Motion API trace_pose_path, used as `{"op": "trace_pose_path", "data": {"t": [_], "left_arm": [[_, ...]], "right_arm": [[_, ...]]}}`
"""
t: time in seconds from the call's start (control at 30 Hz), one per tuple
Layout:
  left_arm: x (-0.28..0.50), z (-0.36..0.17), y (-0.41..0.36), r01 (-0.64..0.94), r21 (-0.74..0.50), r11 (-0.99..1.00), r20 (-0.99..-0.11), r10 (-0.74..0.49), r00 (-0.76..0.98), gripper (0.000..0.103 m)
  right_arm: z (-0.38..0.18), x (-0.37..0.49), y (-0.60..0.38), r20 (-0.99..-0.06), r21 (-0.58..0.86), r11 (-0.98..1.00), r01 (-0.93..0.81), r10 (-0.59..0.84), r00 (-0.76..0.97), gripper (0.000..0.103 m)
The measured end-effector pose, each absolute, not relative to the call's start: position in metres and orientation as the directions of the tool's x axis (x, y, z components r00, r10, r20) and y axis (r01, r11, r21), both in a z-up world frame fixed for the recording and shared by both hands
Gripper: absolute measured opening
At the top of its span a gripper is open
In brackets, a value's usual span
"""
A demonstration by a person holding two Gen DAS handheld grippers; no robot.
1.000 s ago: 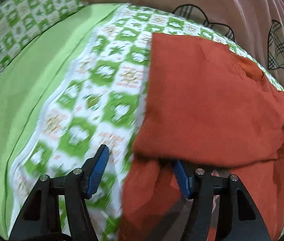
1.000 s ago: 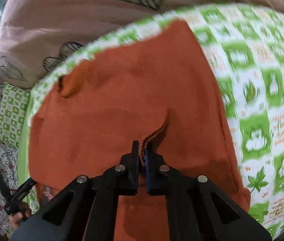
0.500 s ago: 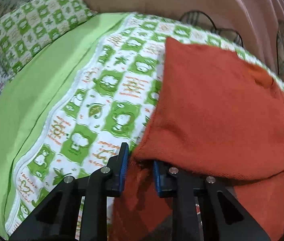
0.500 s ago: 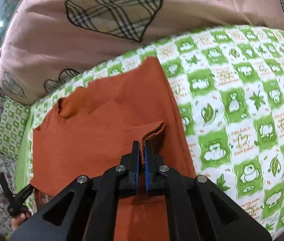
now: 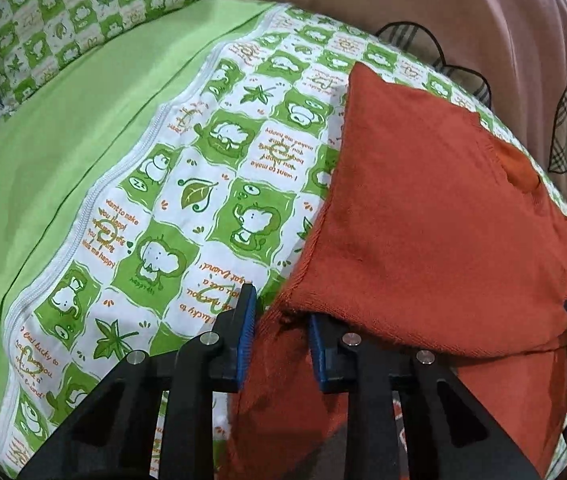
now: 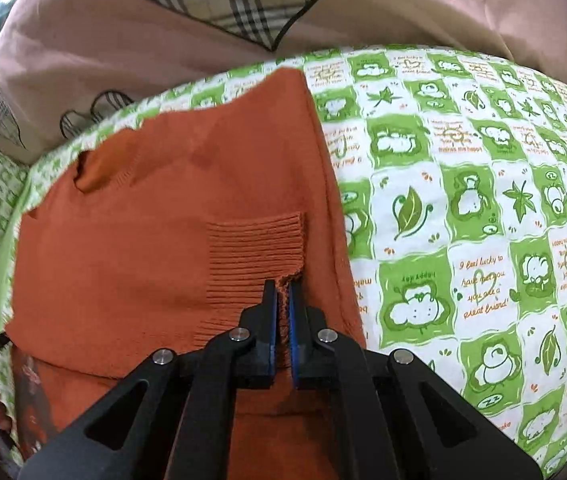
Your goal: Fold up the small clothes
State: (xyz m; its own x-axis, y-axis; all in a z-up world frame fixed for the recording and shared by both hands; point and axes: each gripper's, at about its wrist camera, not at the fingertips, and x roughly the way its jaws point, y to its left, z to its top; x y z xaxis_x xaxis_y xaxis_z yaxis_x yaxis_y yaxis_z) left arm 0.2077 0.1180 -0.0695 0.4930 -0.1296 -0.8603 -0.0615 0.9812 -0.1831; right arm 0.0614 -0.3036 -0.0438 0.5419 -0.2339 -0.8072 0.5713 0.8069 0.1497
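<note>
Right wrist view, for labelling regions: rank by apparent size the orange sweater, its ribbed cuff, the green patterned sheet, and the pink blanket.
1. Orange sweater and green patterned sheet: similar, unsure which
2. Pink blanket, partly cut off
3. Ribbed cuff

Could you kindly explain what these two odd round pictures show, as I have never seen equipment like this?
No robot here: a person holds a two-finger tool in each hand, and each carries a fisheye camera looking along its fingers. One picture comes from the left hand-held gripper, the other from the right hand-held gripper. An orange sweater lies on a green patterned bedsheet, with a pink quilt behind. The right tool is shut on the sweater's ribbed cuff. The left tool's jaws stand apart at the folded sweater's edge.
</note>
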Motion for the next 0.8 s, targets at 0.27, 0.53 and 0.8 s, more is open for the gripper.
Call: {"op": "trace_pose_path", "data": {"t": [0.27,0.53,0.8], "left_arm": [[0.193,-0.022,0.124,0.159,-0.331,0.93,-0.787,-0.365,0.497,0.033],[0.264,-0.041,0.076,0.251,-0.289,0.924,-0.807,-0.376,0.455,0.03],[0.28,-0.053,0.083,0.268,-0.23,0.935,-0.845,-0.329,0.421,0.026]], "right_arm": [[-0.008,0.038,-0.299,-0.778,0.154,0.73,0.666,-0.326,0.537,0.01],[-0.034,0.082,-0.261,-0.816,0.221,0.812,0.541,-0.15,0.558,0.01],[-0.033,0.052,-0.273,-0.831,0.167,0.711,0.683,-0.271,0.485,0.011]]}}
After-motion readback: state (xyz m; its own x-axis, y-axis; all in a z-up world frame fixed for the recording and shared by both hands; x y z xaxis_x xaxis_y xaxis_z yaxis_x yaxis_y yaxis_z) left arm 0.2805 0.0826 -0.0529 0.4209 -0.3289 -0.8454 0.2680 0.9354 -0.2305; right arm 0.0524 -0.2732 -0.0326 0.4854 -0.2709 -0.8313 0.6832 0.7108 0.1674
